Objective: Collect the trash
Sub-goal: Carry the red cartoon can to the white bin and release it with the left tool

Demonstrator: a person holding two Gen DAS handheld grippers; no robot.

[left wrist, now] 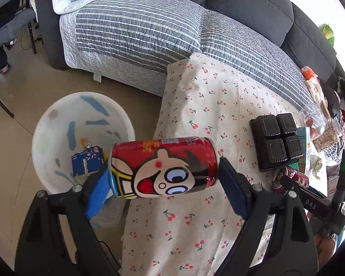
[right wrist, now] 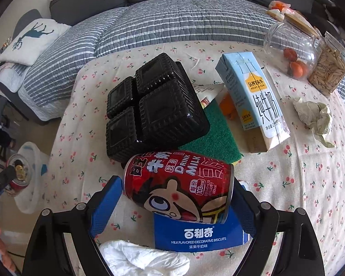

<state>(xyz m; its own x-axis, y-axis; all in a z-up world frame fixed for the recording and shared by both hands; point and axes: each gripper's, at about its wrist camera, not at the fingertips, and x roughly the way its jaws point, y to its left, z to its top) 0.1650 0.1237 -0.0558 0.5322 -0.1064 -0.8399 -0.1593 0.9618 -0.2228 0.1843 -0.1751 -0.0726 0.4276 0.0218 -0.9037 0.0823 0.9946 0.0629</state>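
My left gripper (left wrist: 164,179) is shut end to end on a red cartoon milk can (left wrist: 163,168), held sideways at the table's left edge beside the white trash bin (left wrist: 43,124) on the floor. A blue biscuit box (left wrist: 86,161) lies in the bin. My right gripper (right wrist: 177,197) is shut on a second red milk can (right wrist: 179,184) over a blue biscuit box (right wrist: 200,237) on the table. That can also shows in the left wrist view (left wrist: 292,178). The left can and bin show in the right wrist view (right wrist: 17,176).
On the cherry-print tablecloth (right wrist: 298,184) lie a black plastic tray (right wrist: 154,105), a green scouring pad (right wrist: 211,133), a light-blue milk carton (right wrist: 253,99), crumpled paper (right wrist: 315,117), a white tissue (right wrist: 140,257) and jars (right wrist: 310,55). A striped sofa (left wrist: 138,30) stands behind.
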